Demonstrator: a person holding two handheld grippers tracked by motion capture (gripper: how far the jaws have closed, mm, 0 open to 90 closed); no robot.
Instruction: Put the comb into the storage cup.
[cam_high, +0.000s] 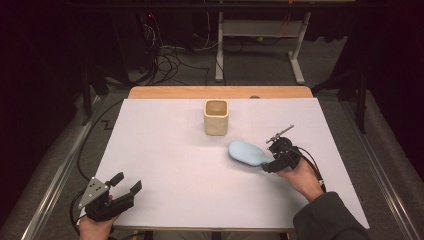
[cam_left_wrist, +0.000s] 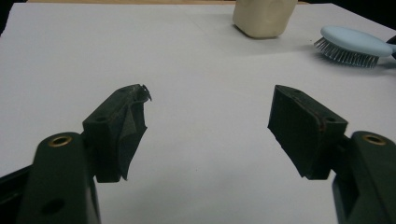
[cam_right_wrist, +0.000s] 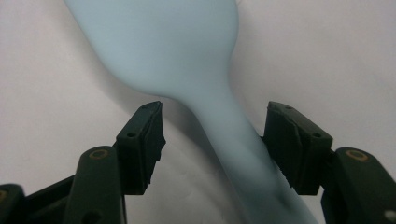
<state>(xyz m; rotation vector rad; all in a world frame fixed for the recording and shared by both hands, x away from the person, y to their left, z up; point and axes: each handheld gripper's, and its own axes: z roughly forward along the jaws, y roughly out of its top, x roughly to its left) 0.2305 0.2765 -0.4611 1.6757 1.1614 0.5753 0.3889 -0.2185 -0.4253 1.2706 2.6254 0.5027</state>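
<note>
Pale-blue plastic makes up the brush (cam_high: 247, 153), which lies on the white table (cam_high: 165, 165) right of centre, bristles down, just in front of and to the right of the cream cup (cam_high: 216, 117) and apart from it. It looks light and stiff, with a smooth, rounded back that would likely slip under a pinch; the narrow handle is the sounder place to take hold, square across its width, near where it widens into the head. The right gripper (cam_right_wrist: 215, 122) is already there: its jaws stand open on either side of the handle, the right one close against it or nearly so, the left one with a clear gap, so nothing is gripped yet. The left gripper (cam_high: 126, 183) rests at the near left of the table, well apart from the brush, jaws open and empty; one pad (cam_left_wrist: 126, 135) shows a torn, peeling liner. The handle's end is cut off at the bottom of the right gripper view and covered by the gripper in the high view, so its length and tip cannot be judged. The bristles (cam_left_wrist: 345, 55) show in the left gripper view, too small to tell whether they are stiff. The cup's inside is too dim to say whether it holds anything.
</note>
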